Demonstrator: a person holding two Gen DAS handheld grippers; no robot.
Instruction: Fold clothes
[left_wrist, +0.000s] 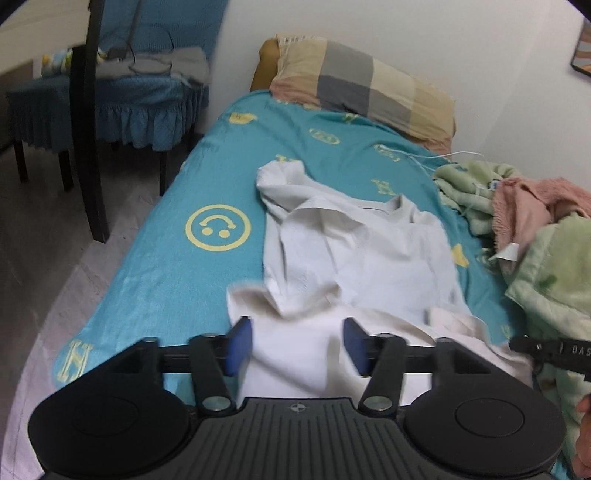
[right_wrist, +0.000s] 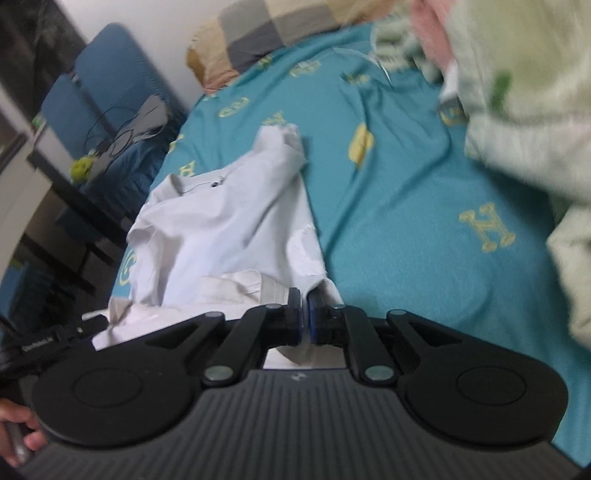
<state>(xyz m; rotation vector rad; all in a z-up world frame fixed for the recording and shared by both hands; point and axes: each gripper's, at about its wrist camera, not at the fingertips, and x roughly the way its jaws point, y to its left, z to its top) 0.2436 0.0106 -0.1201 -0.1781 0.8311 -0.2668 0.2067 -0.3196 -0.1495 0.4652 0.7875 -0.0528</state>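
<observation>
A white shirt (left_wrist: 369, 258) lies crumpled along a teal bed sheet (left_wrist: 166, 277), its collar toward the pillow. In the left wrist view my left gripper (left_wrist: 297, 345) stands open over the shirt's near edge. White cloth shows between its blue pads (left_wrist: 240, 347), and they do not press on it. In the right wrist view the same shirt (right_wrist: 229, 221) runs off to the left. My right gripper (right_wrist: 304, 317) has its pads almost together, pinching the shirt's near right corner. Only a thin slit shows between them.
A checked pillow (left_wrist: 365, 85) lies at the head of the bed. A pale green blanket (left_wrist: 546, 280) and a pink towel (left_wrist: 524, 206) are heaped along the right side. A white cable (left_wrist: 436, 157) crosses the sheet. A blue-covered chair (left_wrist: 140, 103) stands left of the bed.
</observation>
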